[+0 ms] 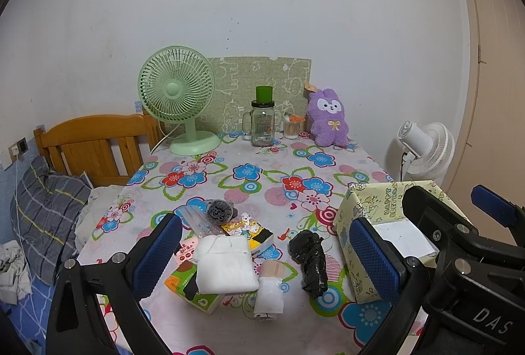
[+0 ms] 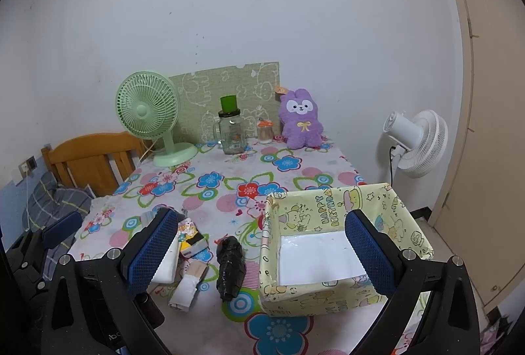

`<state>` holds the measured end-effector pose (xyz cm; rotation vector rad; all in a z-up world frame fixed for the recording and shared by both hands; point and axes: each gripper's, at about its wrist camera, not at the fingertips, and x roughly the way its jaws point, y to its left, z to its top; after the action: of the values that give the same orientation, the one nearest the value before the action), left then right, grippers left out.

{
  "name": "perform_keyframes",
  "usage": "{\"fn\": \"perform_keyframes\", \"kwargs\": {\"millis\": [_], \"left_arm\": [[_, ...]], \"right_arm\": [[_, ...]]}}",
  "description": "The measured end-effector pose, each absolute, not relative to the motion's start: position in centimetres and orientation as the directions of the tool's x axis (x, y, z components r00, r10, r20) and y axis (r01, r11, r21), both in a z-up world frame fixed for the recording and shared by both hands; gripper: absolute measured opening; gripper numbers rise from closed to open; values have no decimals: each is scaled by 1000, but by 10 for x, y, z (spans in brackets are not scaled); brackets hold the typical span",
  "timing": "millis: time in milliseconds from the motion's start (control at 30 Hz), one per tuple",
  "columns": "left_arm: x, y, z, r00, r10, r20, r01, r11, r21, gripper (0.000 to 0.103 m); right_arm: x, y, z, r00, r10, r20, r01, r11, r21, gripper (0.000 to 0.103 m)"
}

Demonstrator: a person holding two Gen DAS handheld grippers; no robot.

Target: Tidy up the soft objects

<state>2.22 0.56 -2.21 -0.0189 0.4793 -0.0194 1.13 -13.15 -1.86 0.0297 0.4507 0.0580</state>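
Blue mesh pads line both tools: the left gripper (image 1: 265, 253) and the right gripper (image 2: 259, 251) hang above the near edge of the table (image 1: 328, 177), each with its jaws spread wide and holding nothing. Under the left gripper the soft things lie in a loose heap near the near edge: a white cloth pouch (image 1: 226, 266) on top of a tissue pack (image 1: 183, 286), a small white roll (image 1: 269, 292) touching it, and a black crumpled bag (image 1: 310, 263) a little apart toward the right. The yellow paper box (image 2: 321, 243) stands at the near right corner, and its inside looks empty. I think the first pick comes now, and the pouch is the easiest; it is better to come down straight, close on its middle so it does not fold out, and lift it clear of the pack. At the far edge sit a purple plush rabbit (image 1: 328, 118), a glass jar (image 1: 262, 125) and a green fan (image 1: 177, 92).
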Motion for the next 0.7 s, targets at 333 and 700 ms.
{"fn": "perform_keyframes", "kwargs": {"millis": [333,700], "left_arm": [[18,7,-19,889,-20,-458,10,1000,-25,103],[20,10,-17,889,-19,-457,8,1000,-25,103]], "right_arm": [[9,-132,-17,902,59,-427,-46,998,41,103],[9,-129,-18,902,48,-429,-30,998,50,103]]}}
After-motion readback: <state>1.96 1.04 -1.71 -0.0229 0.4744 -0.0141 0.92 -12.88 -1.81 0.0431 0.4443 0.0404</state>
